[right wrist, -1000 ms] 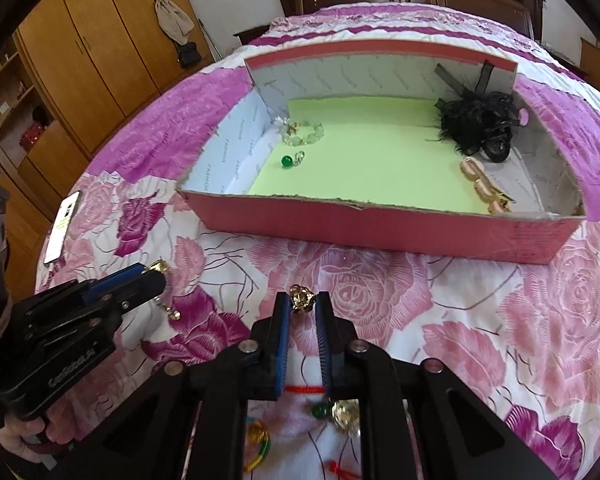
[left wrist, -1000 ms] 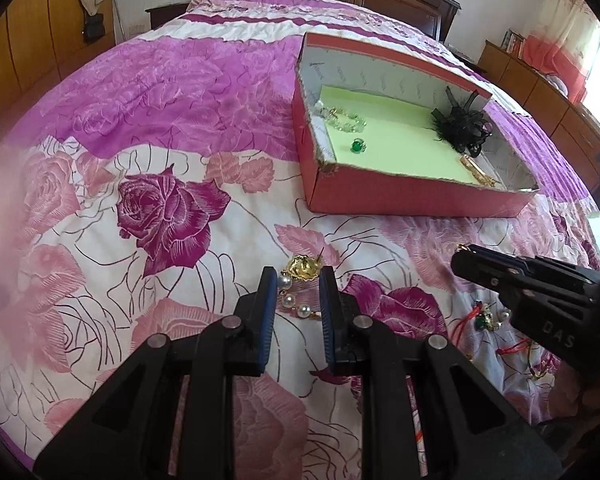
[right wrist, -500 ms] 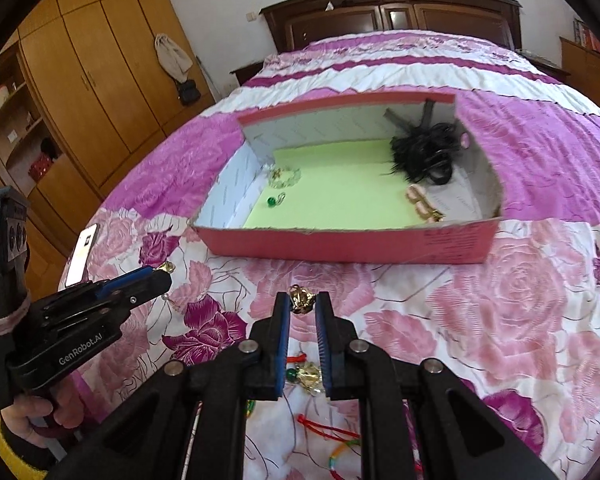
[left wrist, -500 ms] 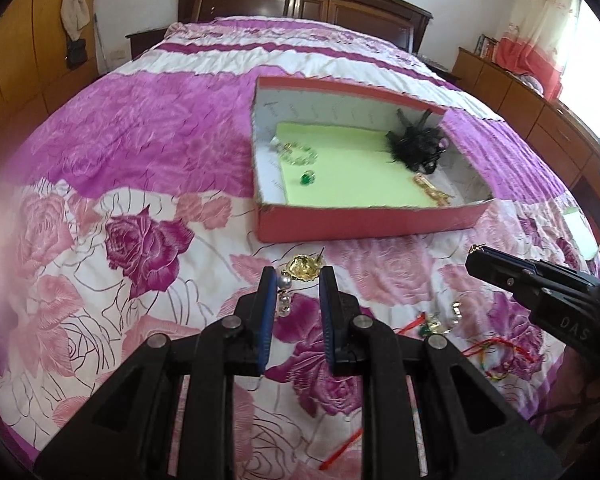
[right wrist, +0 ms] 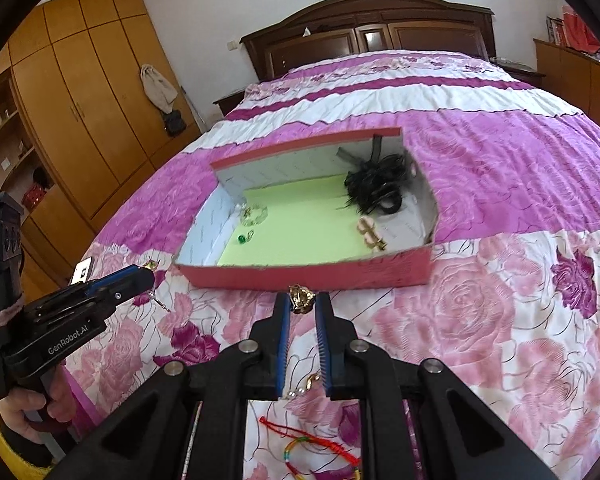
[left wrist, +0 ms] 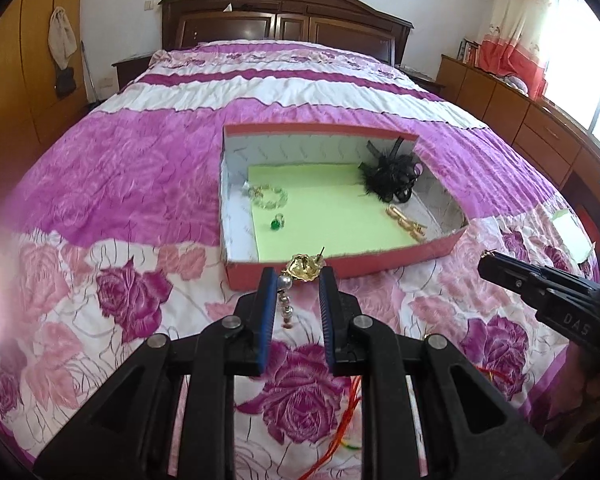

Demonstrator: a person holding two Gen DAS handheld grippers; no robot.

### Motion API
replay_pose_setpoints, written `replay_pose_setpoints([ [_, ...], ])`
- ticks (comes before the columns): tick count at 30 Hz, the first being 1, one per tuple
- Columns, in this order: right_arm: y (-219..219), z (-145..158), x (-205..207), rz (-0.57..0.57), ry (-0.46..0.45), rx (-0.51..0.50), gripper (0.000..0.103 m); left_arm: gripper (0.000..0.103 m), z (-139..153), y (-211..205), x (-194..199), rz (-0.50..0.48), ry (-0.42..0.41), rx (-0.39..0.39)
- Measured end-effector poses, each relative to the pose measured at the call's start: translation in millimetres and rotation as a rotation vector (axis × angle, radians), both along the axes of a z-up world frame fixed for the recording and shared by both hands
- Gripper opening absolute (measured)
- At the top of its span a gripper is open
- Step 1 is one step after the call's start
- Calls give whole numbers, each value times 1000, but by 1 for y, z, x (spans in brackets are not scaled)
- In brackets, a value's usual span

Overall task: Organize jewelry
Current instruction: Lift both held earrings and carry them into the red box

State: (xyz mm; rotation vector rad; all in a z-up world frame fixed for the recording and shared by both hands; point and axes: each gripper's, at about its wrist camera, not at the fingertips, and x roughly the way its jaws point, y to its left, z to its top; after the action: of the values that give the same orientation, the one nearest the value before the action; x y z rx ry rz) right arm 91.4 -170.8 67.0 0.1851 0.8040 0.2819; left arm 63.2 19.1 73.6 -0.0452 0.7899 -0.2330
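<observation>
Left wrist view: the right tool (left wrist: 485,257) reads "DAS" on its side. The left tool (left wrist: 298,280), nearly closed, pinches a gold flower earring (left wrist: 303,269) with pearls dangling, held just before the near wall of the red box (left wrist: 340,266); a second ago it hung low over the bedspread (left wrist: 120,184), farther from the box

Right wrist view: the left tool (right wrist: 150,270) reads "GenRobot.AI". The right tool (right wrist: 302,304), narrowly parted, grips a small gold ornament (right wrist: 301,298) before the box (right wrist: 308,278), which looked closer earlier. A red cord bracelet (right wrist: 312,446) lies nearer than the box
</observation>
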Motion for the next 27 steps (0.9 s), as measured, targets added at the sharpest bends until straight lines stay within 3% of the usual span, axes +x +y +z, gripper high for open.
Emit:
replay_pose_setpoints([
  [14, -15, 17, 34, -40, -61, -45, 15, 13, 12, -9, 41, 6, -58, 21],
  [27, -27, -11, 89, -77, -10, -92, 15, 13, -27, -15, 89, 28, 30, 3],
])
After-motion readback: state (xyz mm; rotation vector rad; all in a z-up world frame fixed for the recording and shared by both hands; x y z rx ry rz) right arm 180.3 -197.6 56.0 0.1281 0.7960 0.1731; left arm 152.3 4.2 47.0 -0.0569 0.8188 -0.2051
